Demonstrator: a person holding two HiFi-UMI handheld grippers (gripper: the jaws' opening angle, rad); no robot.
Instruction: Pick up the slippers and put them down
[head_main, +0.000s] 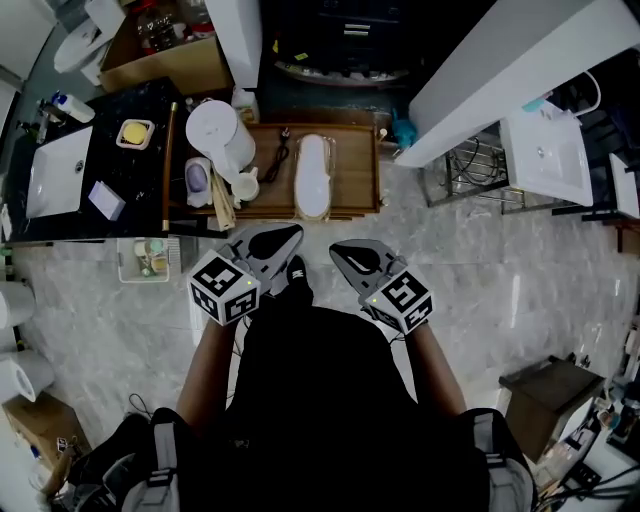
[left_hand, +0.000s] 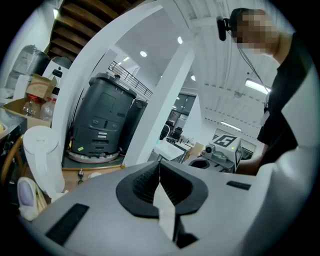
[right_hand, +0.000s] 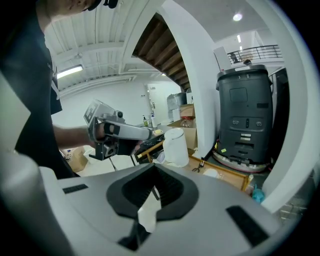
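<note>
Two hand-held grippers, both empty. The left hand-held gripper (head_main: 287, 237) has its jaws pressed together with nothing between the pads; it is held at waist height, nose forward and slightly down. The right hand-held gripper (head_main: 340, 254) is likewise closed on nothing and held level with its partner, the two noses angled toward each other. Judged a carrying posture ahead of any grasp: the jaws must part before a pick-up.

One slipper (head_main: 313, 175), white, lies flat on the wooden surface (head_main: 356, 160), straight ahead of both grippers and well apart from them. It is untouched. A second slipper is not certainly in view. The small white-and-lilac oval (head_main: 198, 181) at the surface's left end may be one, but the view is too poor to say.

Also on the wooden surface:
- one tall white jug (head_main: 222, 134), left of the slipper;
- one dark corded item (head_main: 278, 156), between jug and slipper and near the slipper's left edge; judged the likeliest snag for a jaw coming in from that side.

Surroundings:
- black surface (head_main: 130, 175) with inset basin, further left;
- dark grey machine (head_main: 340, 40) behind the wooden surface;
- white slanted beam (head_main: 520, 75) to the right;
- marble floor (head_main: 480, 290) between person and slipper;
- the person's dark shoe (head_main: 298, 275) beneath the left gripper.
</note>
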